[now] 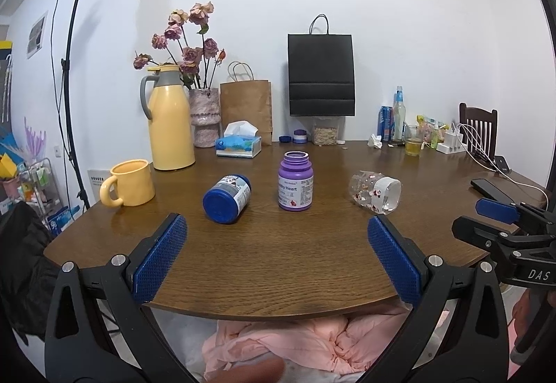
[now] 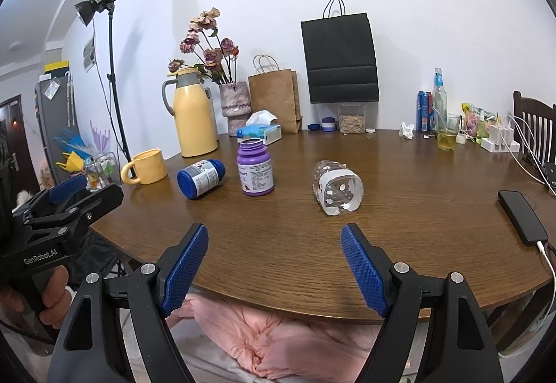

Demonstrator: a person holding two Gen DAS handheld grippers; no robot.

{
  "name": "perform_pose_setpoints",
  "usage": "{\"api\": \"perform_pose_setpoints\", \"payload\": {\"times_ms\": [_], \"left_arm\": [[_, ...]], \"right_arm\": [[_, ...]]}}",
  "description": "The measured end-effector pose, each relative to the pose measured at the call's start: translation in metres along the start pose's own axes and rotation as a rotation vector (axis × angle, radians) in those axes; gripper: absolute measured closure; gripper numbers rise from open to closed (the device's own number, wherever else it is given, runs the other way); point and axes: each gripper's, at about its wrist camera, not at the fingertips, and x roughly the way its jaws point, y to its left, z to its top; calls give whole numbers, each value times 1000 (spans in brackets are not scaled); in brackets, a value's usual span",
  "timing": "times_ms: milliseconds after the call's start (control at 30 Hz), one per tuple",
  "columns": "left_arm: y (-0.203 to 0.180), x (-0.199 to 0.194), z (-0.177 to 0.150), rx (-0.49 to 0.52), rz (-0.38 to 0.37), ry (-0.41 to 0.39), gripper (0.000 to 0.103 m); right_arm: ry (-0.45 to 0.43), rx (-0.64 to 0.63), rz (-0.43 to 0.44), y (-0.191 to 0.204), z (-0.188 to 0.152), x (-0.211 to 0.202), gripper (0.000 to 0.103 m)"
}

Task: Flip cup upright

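Note:
A clear glass cup (image 1: 375, 191) (image 2: 336, 187) with small red and white prints lies on its side on the brown wooden table (image 1: 278, 261) (image 2: 278, 244), its mouth turned toward the near right. My left gripper (image 1: 277, 226) is open over the table's near edge, well short of the cup and to its left. My right gripper (image 2: 274, 237) is open too, with nothing between its blue pads, and the cup lies ahead of it, slightly right. Each gripper shows at the edge of the other's view: the right one (image 1: 500, 216), the left one (image 2: 69, 188).
An upright purple bottle (image 1: 295, 181) (image 2: 254, 167) and a toppled blue-lidded bottle (image 1: 227, 198) (image 2: 201, 178) stand left of the cup. A yellow mug (image 1: 128, 183), yellow flask (image 1: 170, 119), flower vase, tissue box and bags line the back. A black phone (image 2: 523, 217) lies right.

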Motion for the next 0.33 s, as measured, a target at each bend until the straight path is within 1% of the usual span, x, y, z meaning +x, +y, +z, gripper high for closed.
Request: {"api": "perform_pose_setpoints", "payload": {"times_ms": [333], "left_arm": [[-1, 1, -1, 1, -4, 6, 0]], "right_arm": [[6, 4, -1, -1, -1, 0, 20]]}}
